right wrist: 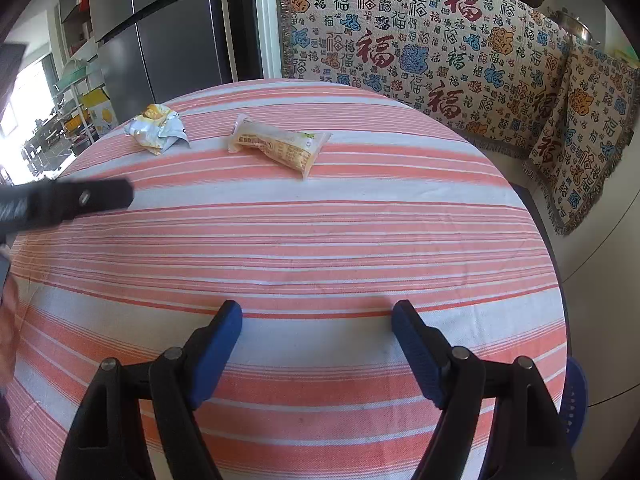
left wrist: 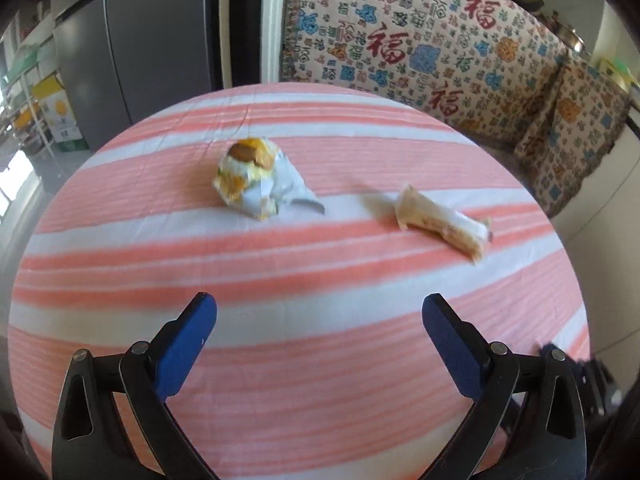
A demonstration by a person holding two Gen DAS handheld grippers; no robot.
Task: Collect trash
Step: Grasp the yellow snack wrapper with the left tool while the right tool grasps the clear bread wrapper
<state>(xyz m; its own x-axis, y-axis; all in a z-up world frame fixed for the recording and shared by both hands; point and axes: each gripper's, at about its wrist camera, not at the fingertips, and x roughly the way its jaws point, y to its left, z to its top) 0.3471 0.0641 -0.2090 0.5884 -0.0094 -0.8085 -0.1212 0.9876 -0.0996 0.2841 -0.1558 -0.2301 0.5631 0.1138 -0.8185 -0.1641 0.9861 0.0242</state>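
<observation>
Two pieces of trash lie on a table with a pink and white striped cloth. A crumpled white and yellow wrapper lies ahead of my left gripper, which is open and empty above the cloth. A long yellowish snack wrapper lies to its right. In the right wrist view the crumpled wrapper is far left and the long wrapper is far centre. My right gripper is open and empty, well short of both. The left gripper's black finger shows at the left edge.
A patterned blanket covers a sofa behind the table, also in the right wrist view. A grey fridge stands at the back left. A blue basket shows by the table's right edge.
</observation>
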